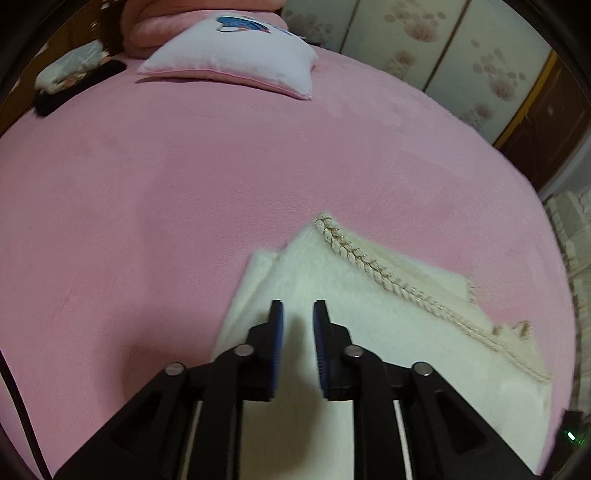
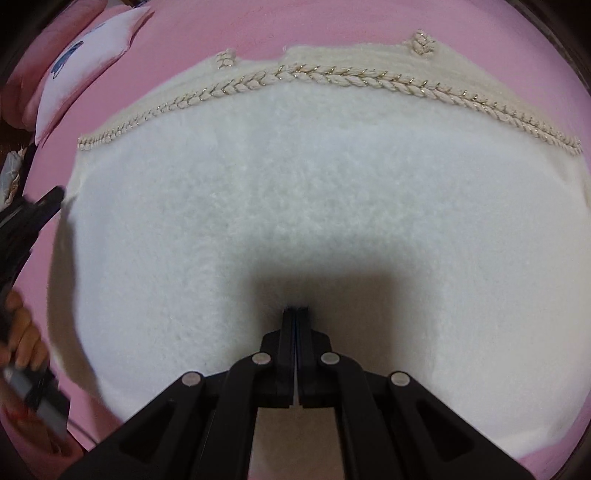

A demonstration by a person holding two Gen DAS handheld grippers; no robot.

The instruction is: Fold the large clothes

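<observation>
A fluffy white garment [image 1: 369, 306] with a gold-flecked braided trim [image 1: 354, 254] lies folded flat on the pink bed [image 1: 147, 192]. My left gripper [image 1: 298, 310] is open and empty, hovering over the garment's left part. In the right wrist view the garment [image 2: 295, 192] fills the frame, its braided trim [image 2: 332, 79] along the far edge. My right gripper [image 2: 296, 309] is shut with its tips close over the white pile; whether it pinches any fabric I cannot tell. The left gripper [image 2: 35, 214] shows at that view's left edge, beside the garment.
A white pillow [image 1: 236, 55] with a blue print and a pink folded blanket [image 1: 155, 18] lie at the head of the bed. Dark items [image 1: 70, 85] sit at the far left. Floral wardrobe doors [image 1: 443, 44] stand behind the bed.
</observation>
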